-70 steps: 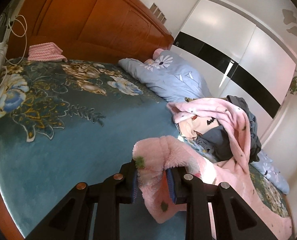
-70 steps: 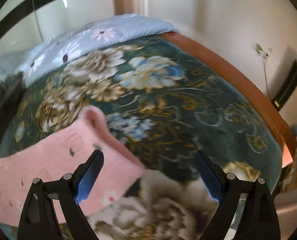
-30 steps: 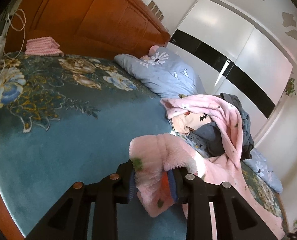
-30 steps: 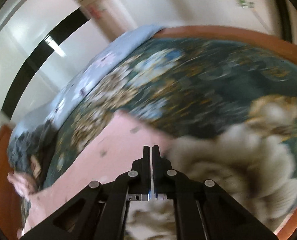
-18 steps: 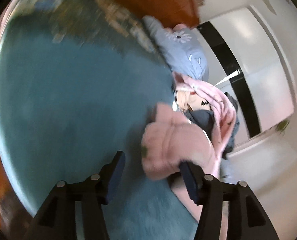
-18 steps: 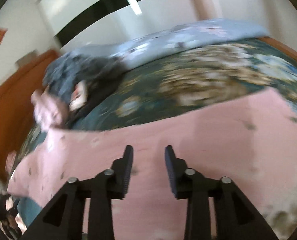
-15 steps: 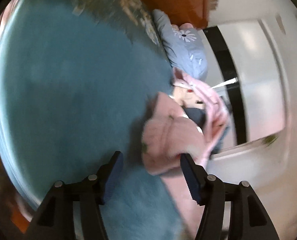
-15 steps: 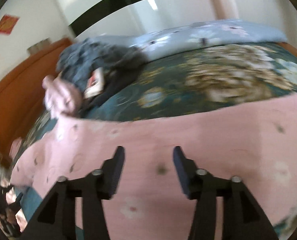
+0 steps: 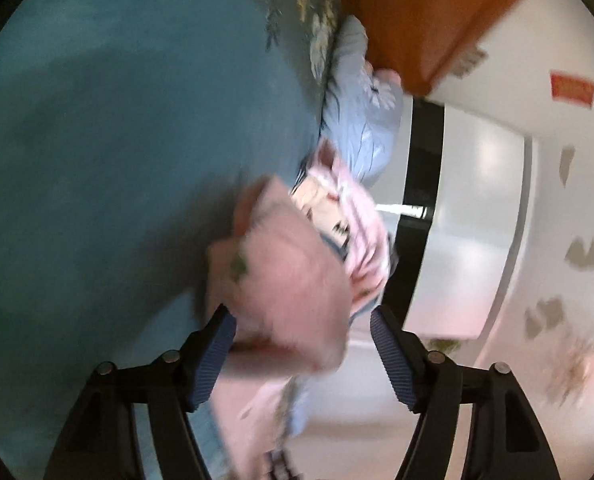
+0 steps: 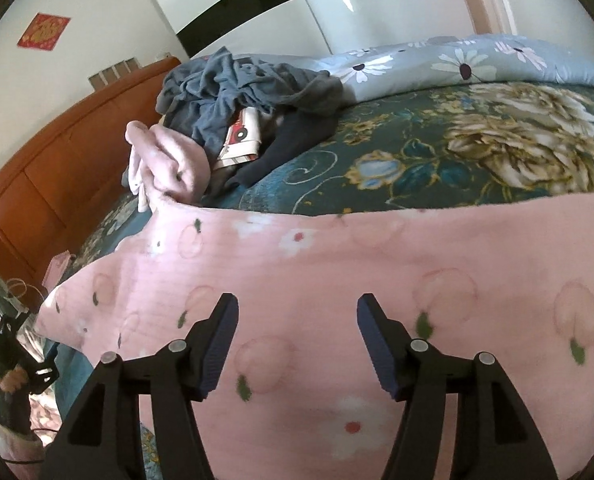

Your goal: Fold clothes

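Observation:
A pink fleece garment (image 10: 337,264) printed with peaches and white flowers lies spread across the teal floral bed (image 10: 477,148). My right gripper (image 10: 297,320) is open just above its middle, touching nothing. In the left wrist view the camera is rolled sideways and blurred. My left gripper (image 9: 303,332) is open, and the bunched pink end of the garment (image 9: 289,276) sits between the jaws, against the left pad (image 9: 213,356), no longer clamped.
A pile of grey, blue and pink clothes (image 10: 233,92) lies at the back by the wooden headboard (image 10: 57,160). A pale blue daisy quilt (image 10: 457,64) runs along the far side. A white wardrobe (image 9: 469,232) stands beyond. A folded pink item (image 10: 59,264) lies far left.
My left gripper opened and let go of the pink garment, then rolled sideways. My right gripper went from shut to open and swung over the spread pink garment.

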{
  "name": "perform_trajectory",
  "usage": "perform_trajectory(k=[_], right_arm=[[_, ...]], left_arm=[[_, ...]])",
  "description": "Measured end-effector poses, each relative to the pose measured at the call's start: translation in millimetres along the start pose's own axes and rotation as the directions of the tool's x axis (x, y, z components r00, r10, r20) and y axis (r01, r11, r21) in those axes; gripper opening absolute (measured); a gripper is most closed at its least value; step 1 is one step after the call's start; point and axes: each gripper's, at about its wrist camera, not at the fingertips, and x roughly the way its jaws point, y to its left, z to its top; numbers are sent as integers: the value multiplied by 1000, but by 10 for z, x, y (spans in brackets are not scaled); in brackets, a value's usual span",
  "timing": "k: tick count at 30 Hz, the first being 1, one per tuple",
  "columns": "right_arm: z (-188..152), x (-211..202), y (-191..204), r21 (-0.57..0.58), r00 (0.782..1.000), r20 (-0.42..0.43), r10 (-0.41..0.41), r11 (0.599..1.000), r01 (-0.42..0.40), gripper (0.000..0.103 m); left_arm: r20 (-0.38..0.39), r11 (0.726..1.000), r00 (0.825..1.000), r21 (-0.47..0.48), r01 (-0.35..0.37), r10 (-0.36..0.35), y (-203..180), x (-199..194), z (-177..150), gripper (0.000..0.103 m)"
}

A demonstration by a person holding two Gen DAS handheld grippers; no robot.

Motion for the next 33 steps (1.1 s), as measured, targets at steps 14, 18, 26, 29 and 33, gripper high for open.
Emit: perform_trajectory(k=[14,18,26,29,33], right_arm=[[20,14,60,-6,1000,-17,9,1000,-9,63],[37,118,131,-12,999,-39,11,1000,-12,63],[252,319,522,-82,998,-57,13,997,-17,63],[359,384,746,-129,998,-57,11,991,-18,63],[524,494,1046,-222,998,-53,-29,975,17,63]], left_arm=[[250,811,967,554,-187,52,-1175,-222,-242,15],[273,849,931,405,-339,242,-541,-246,-46,15],[209,867,941,376,-328,265,-382,-320,110,34],[296,818,909,415,-398,292,-540,-521,94,52],[454,763,836,407,-502,308,-863,-658,246,54]])
